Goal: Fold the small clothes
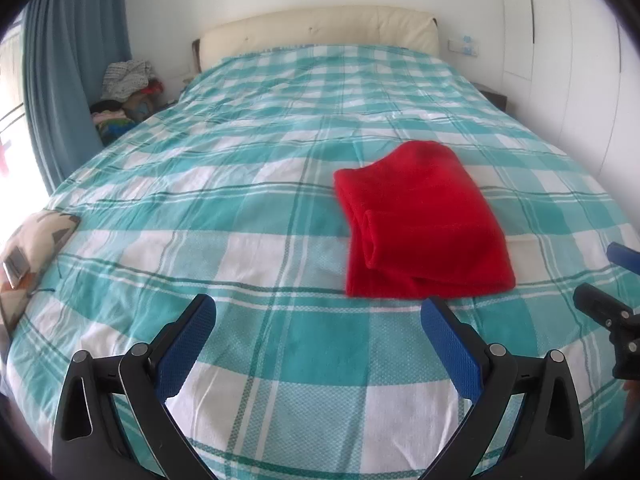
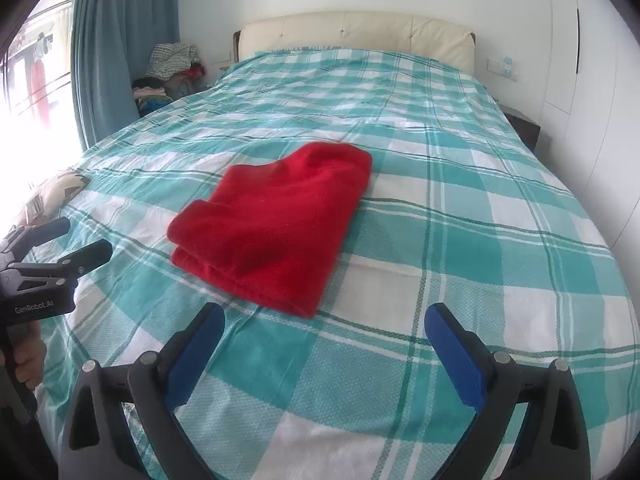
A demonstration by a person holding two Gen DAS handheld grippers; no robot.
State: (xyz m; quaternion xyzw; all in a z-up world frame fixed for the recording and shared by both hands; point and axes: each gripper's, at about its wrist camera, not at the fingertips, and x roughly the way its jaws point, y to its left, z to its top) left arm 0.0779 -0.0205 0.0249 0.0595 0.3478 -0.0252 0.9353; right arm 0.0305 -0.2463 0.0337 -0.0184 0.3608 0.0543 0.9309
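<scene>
Bedspread [image 1: 240,208] teal-white check; folded red garment [image 1: 420,220] on it; both tools [image 1: 318,320] [image 2: 324,328] released, empty.

Wrist views — both over bed [image 1: 280,200]

One folded red garment [image 1: 420,224], one bed [image 1: 248,184], two grippers, one curtain [image 1: 76,60]

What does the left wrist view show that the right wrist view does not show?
Only the left wrist view: a phone-like object on the patterned cushion.
Only the right wrist view: the person's hand on the left gripper, and the window railing.
Both: the folded red garment lying free on the checked bedspread, the headboard, the curtain; both grippers open, right gripper.
</scene>
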